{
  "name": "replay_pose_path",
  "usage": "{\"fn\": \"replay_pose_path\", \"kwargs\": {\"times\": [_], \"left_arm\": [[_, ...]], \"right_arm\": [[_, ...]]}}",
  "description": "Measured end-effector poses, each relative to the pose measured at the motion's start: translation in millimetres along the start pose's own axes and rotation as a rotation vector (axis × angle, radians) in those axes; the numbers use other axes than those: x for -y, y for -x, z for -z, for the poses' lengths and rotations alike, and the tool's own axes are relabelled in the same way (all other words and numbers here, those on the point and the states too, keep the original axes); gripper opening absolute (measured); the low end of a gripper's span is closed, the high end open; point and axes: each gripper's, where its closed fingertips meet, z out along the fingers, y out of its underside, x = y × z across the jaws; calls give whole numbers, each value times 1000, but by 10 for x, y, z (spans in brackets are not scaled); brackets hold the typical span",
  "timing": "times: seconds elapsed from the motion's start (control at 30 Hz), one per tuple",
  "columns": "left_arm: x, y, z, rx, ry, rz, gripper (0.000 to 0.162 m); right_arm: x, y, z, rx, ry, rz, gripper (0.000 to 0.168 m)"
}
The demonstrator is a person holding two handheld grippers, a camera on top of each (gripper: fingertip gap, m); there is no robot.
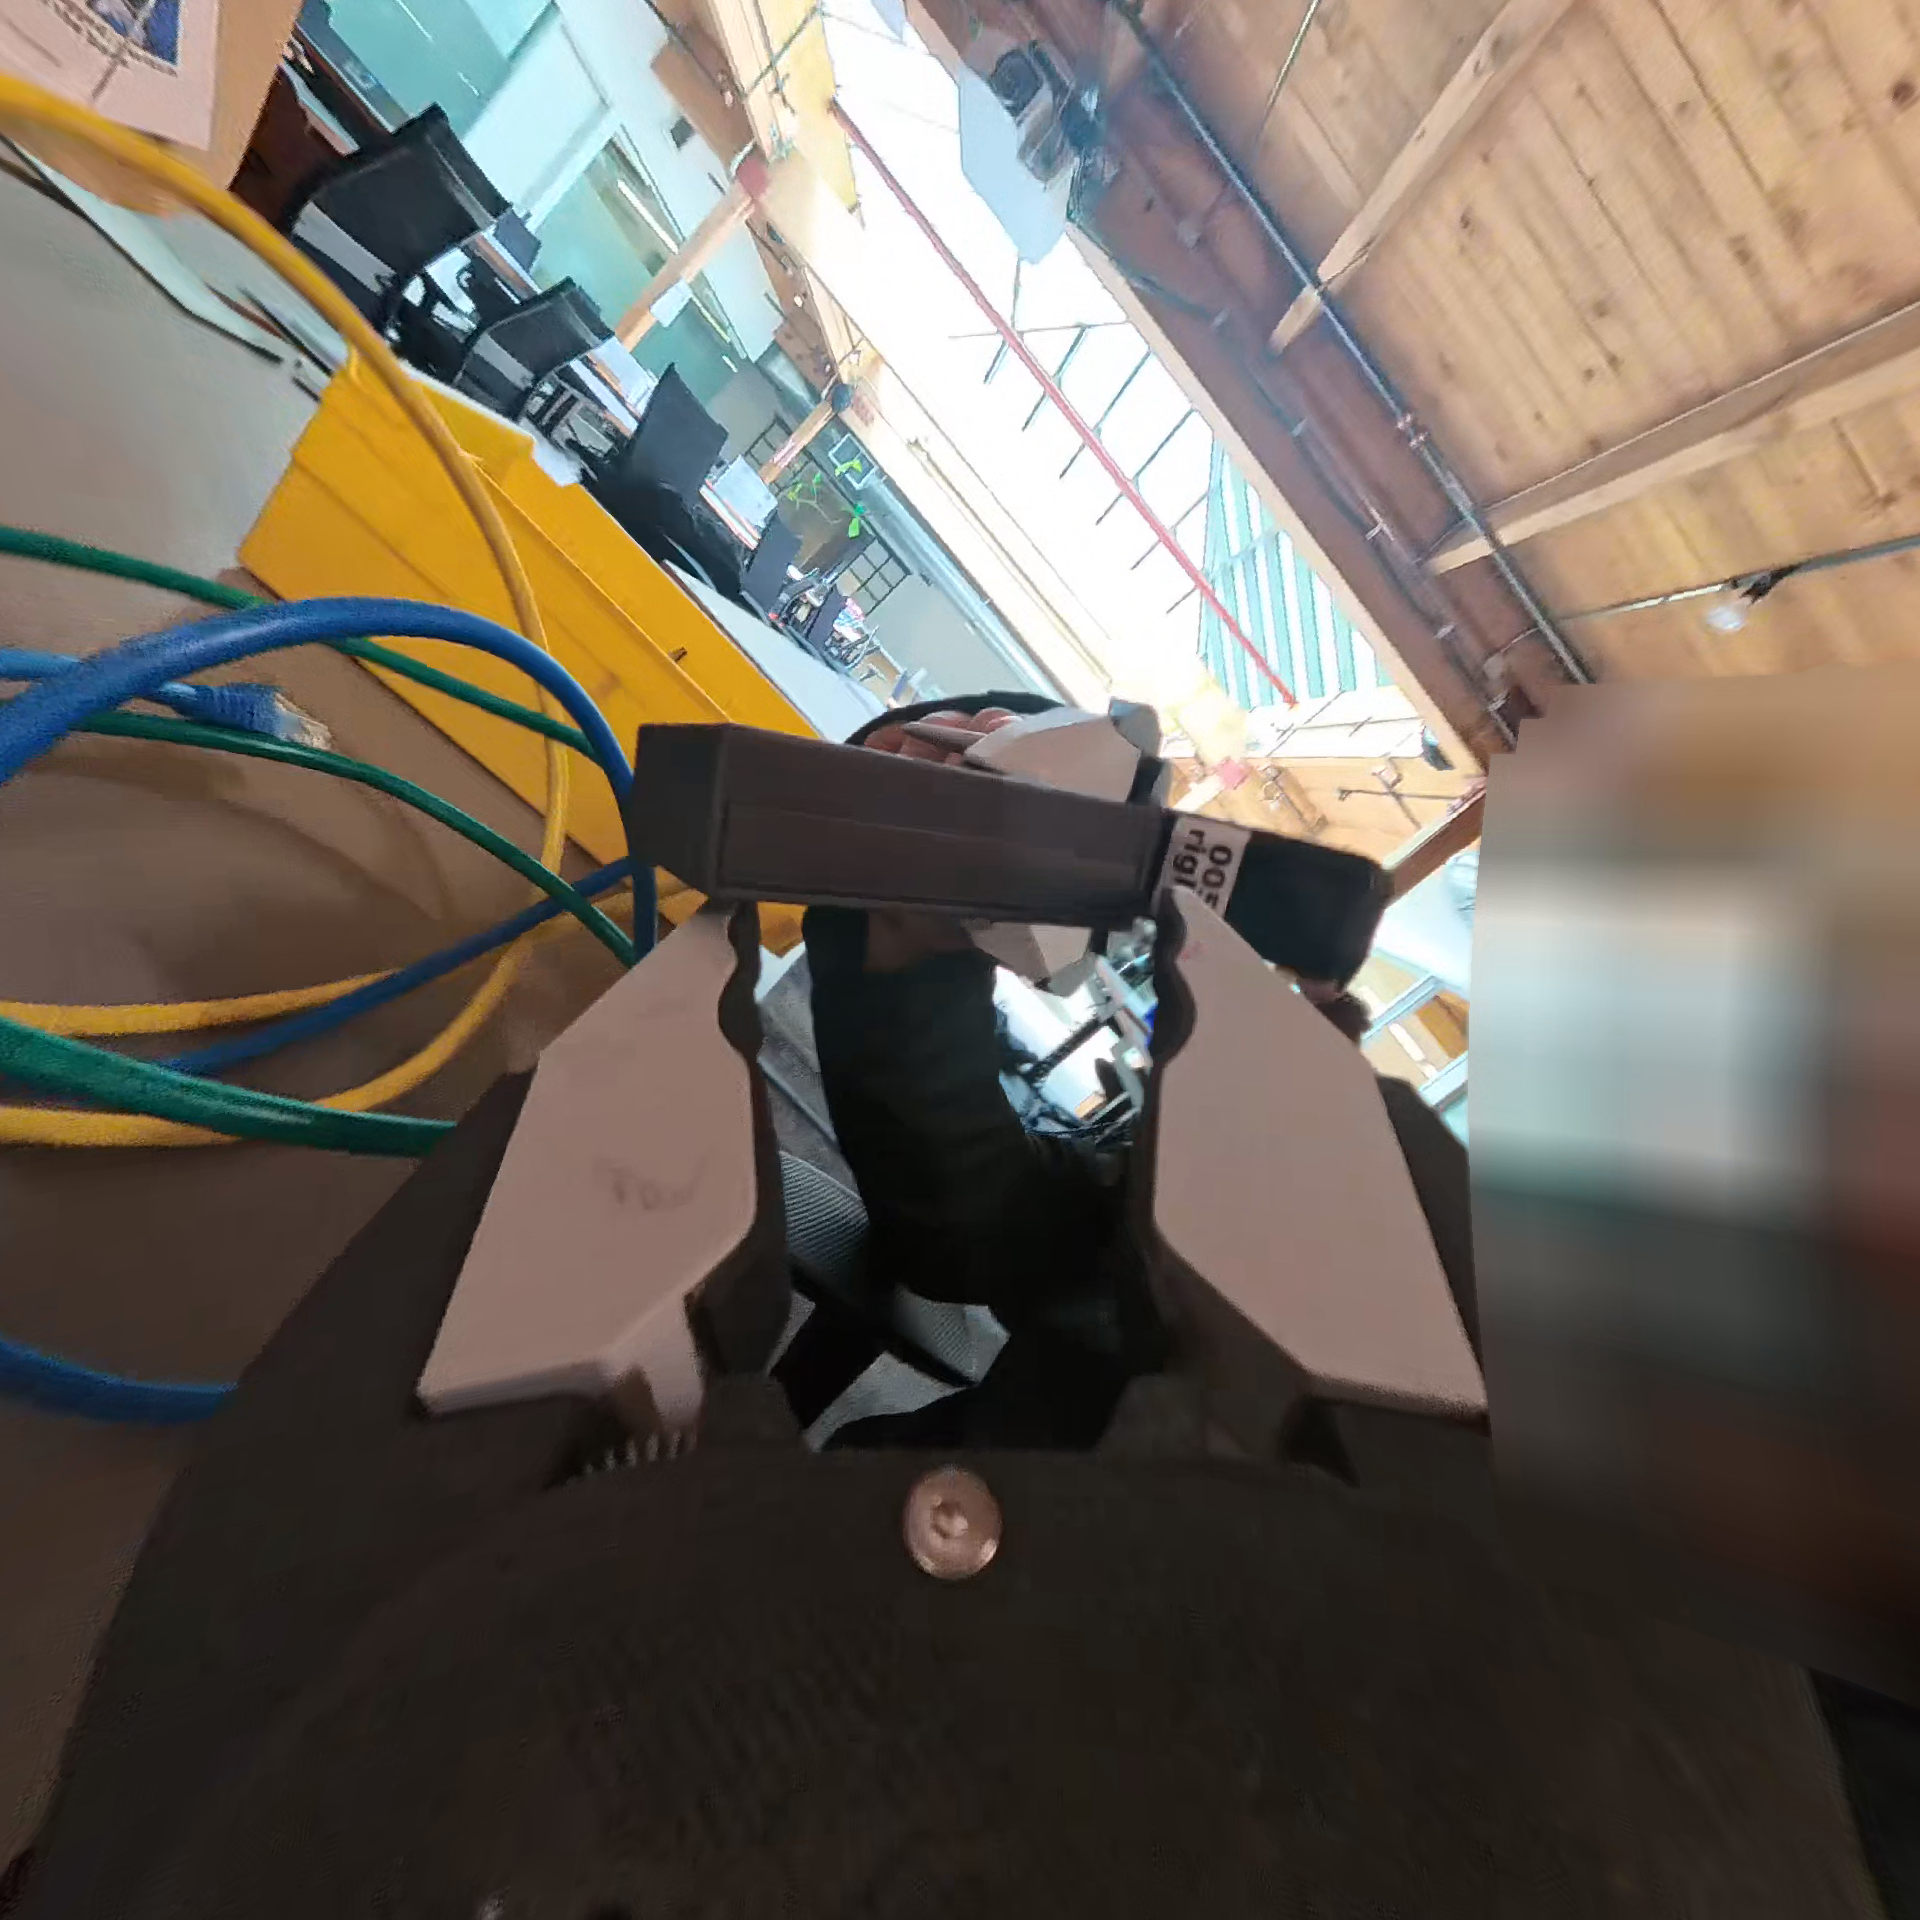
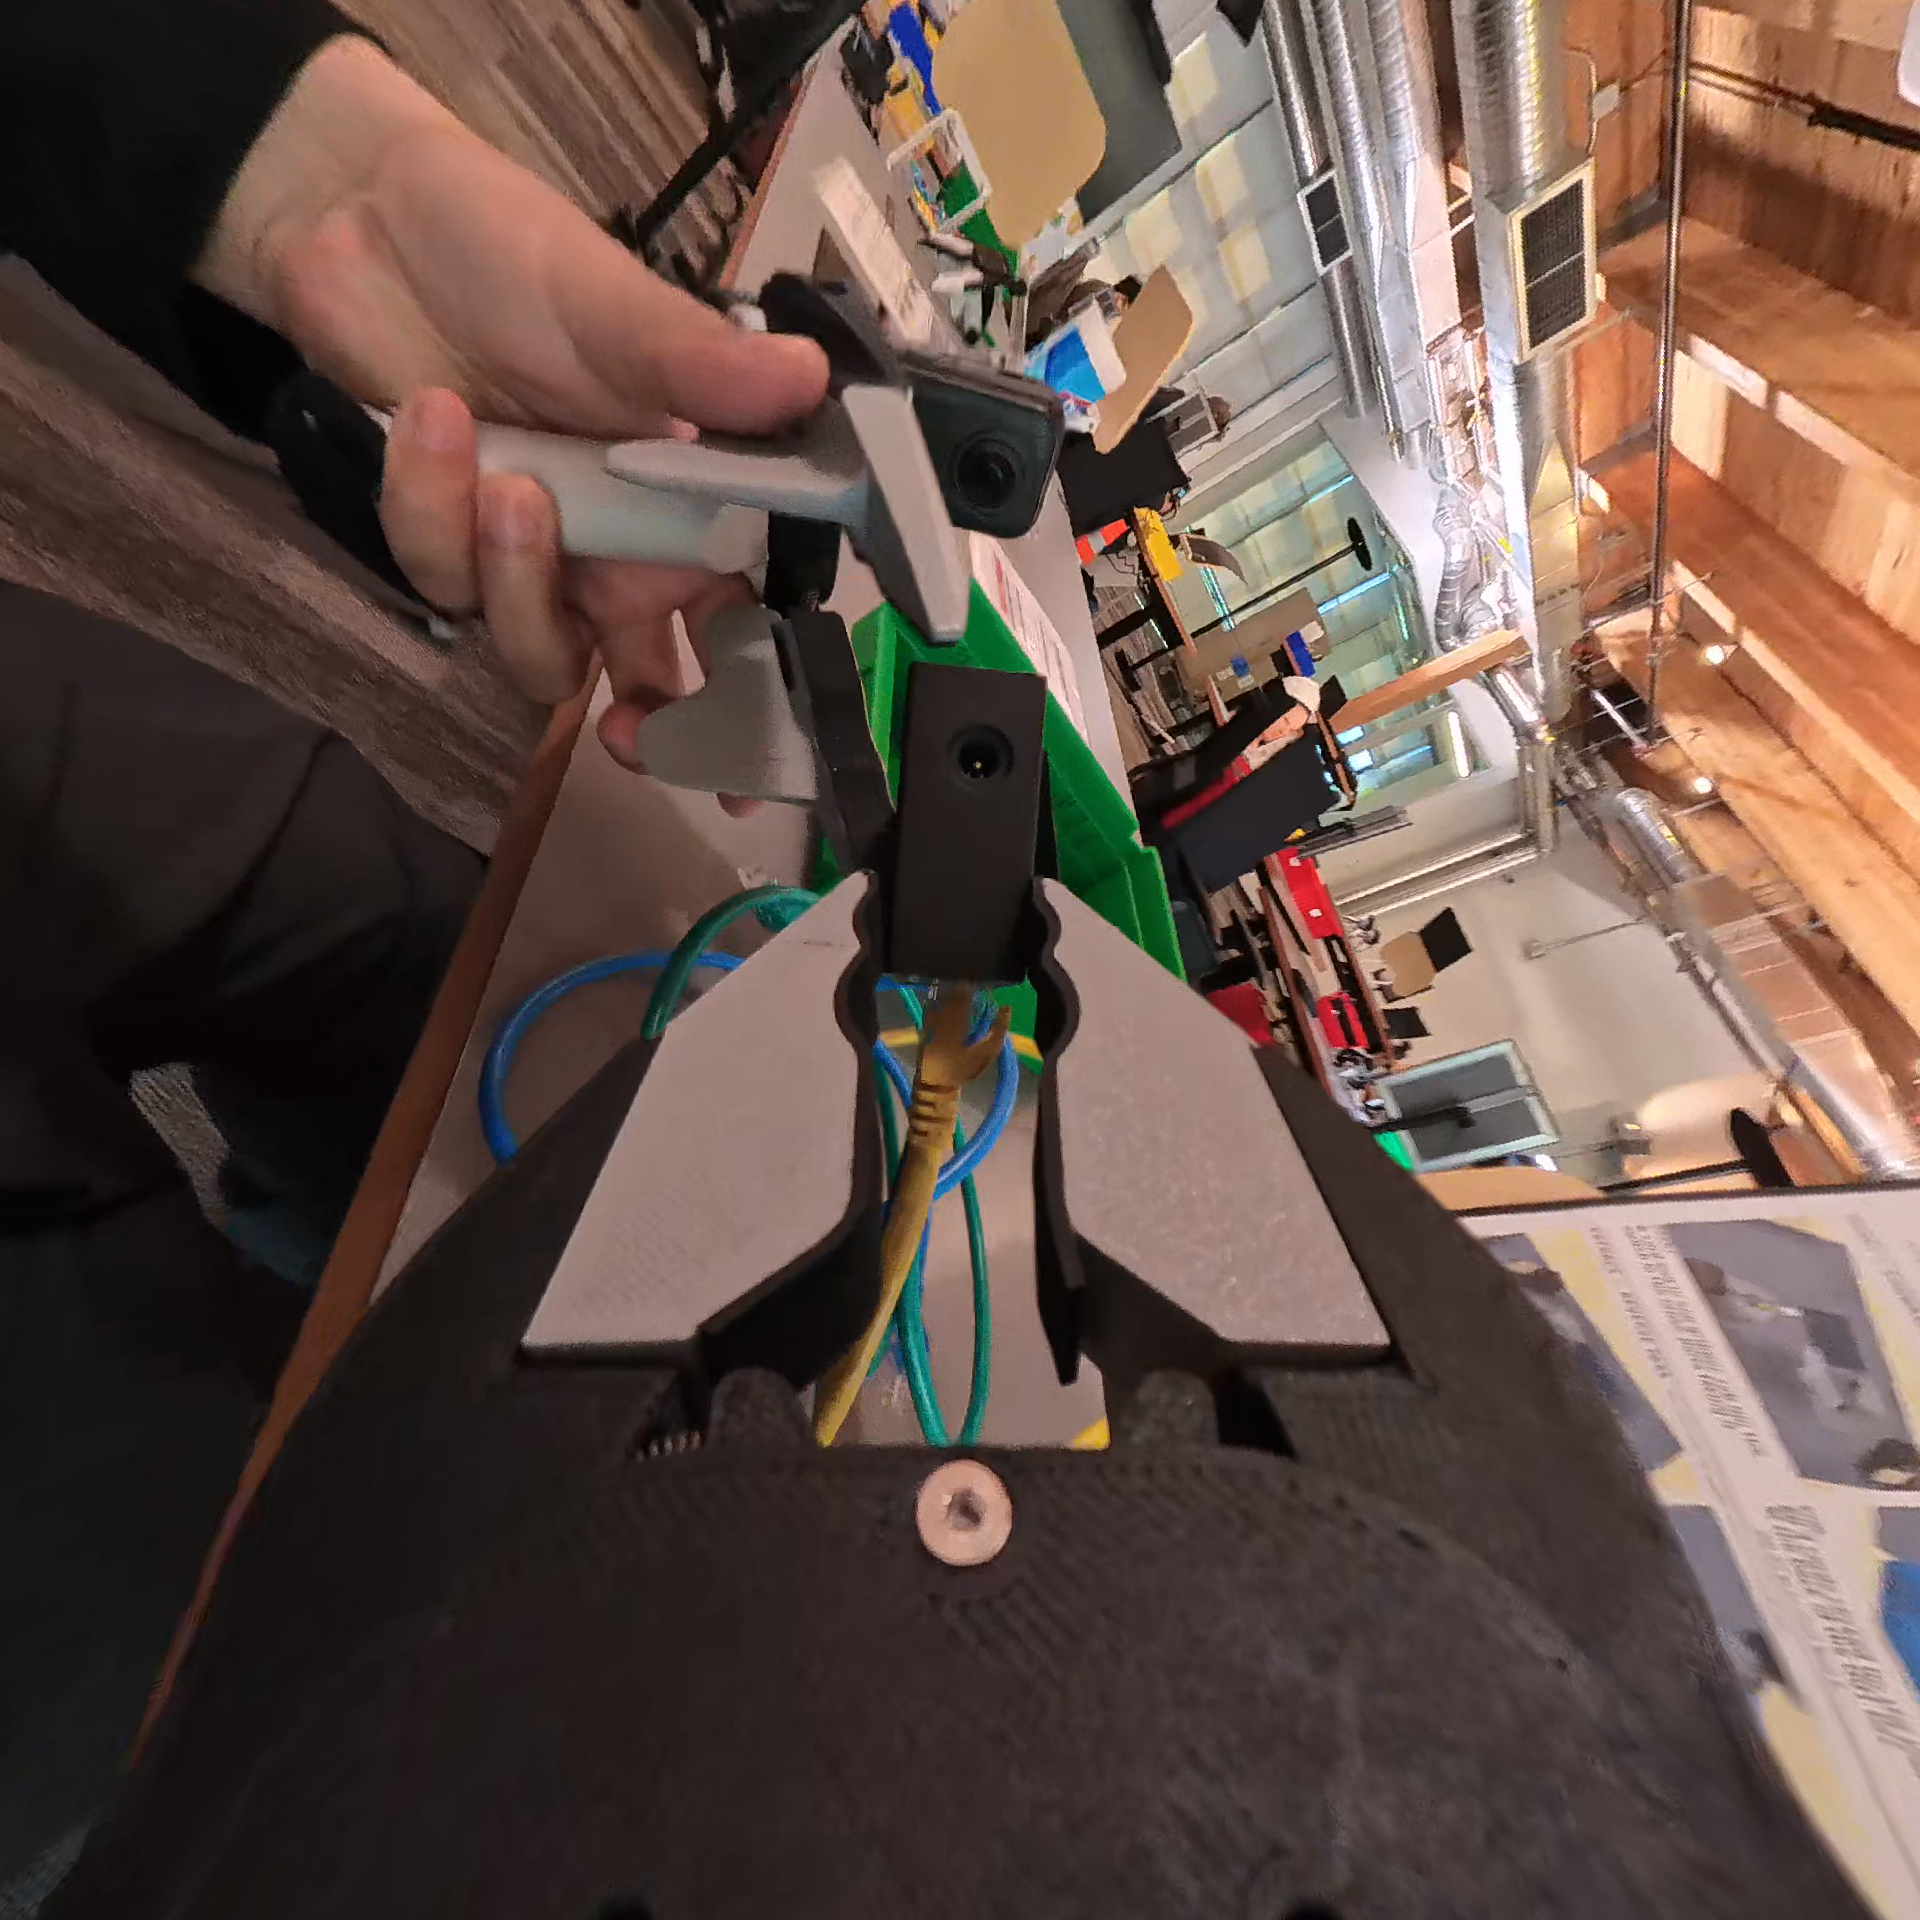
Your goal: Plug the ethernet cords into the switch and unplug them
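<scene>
1. The switch [image 2: 961, 831] is a small dark box, held up off the table [image 2: 623, 831] between both grippers. In the right wrist view its narrow end faces the camera, with a round socket near the top of that face.
2. The right gripper [image 2: 956, 940] is clenched on the switch – its two grey fingers [image 2: 748, 1122] press the box's lower edges from either side, at about 12 o'clock from the gripper's body.
3. In the left wrist view the switch [image 1: 894, 831] shows its long side, a dark brown bar running from 9 o'clock to 3 o'clock across the fingertips. The left gripper [image 1: 951, 914] has its fingers spread wide, their tips touching the bar's lower edge near its two ends; whether they truly grip it I cannot tell.
4. A yellow cord [image 2: 935, 1101] hangs from the underside of the switch, its plug meeting the box – how far it is seated is unclear.
5. A blue cord [image 2: 540, 1029] and a green cord [image 2: 971, 1299] loop on the table below, toward 6 o'clock.
6. A hand [image 2: 540, 343] holds the left gripper's grey handle at 10 o'clock in the right wrist view.
</scene>
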Motion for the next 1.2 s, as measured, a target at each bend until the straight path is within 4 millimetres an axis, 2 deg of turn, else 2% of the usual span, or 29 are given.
{"fn": "replay_pose_path", "kwargs": {"times": [0.07, 0.13, 0.2, 0.3, 0.37, 0.43, 0.53, 0.7, 0.8, 1.0, 1.1, 1.13, 1.2], "left_arm": [[38, -30, 9, -48, -27, 69, 83], [68, -30, 25, -73, -41, 105, 79], [24, 69, 5, -9, -33, 76, 76], [36, 181, -29, 2, -81, 149, 85], [48, 276, -22, 24, -103, 162, 80], [35, 378, -9, 82, -109, 111, 63], [57, 399, 13, 72, -117, 112, 59], [24, 500, 53, 103, -91, 63, 45], [57, 516, 72, 123, -106, 15, 39], [220, 419, 8, 124, -135, -96, 36], [362, 371, -61, 162, -129, -212, 31], [401, 360, -84, 174, -121, -245, 31], [476, 318, -124, 181, -115, -308, 30]], "right_arm": [[-23, 17, 2, -26, 52, 104, 23], [-33, 17, 5, -53, 97, 195, 23], [-51, 65, -14, -47, 137, 260, 23], [-64, 191, -91, -30, 168, 382, 23], [-70, 245, -149, -24, 188, 412, 23], [-53, 276, -189, -22, 184, 410, 23], [-70, 292, -221, -18, 169, 394, 23], [-242, 418, -242, 99, 162, 253, 34], [-410, 396, -175, 139, 194, 162, 36], [-541, 120, 42, 106, 200, -43, 40], [-708, -59, 145, 76, 255, -240, 40], [-750, -130, 183, 54, 260, -296, 31], [-800, -218, 254, 39, 245, -435, 24]]}}
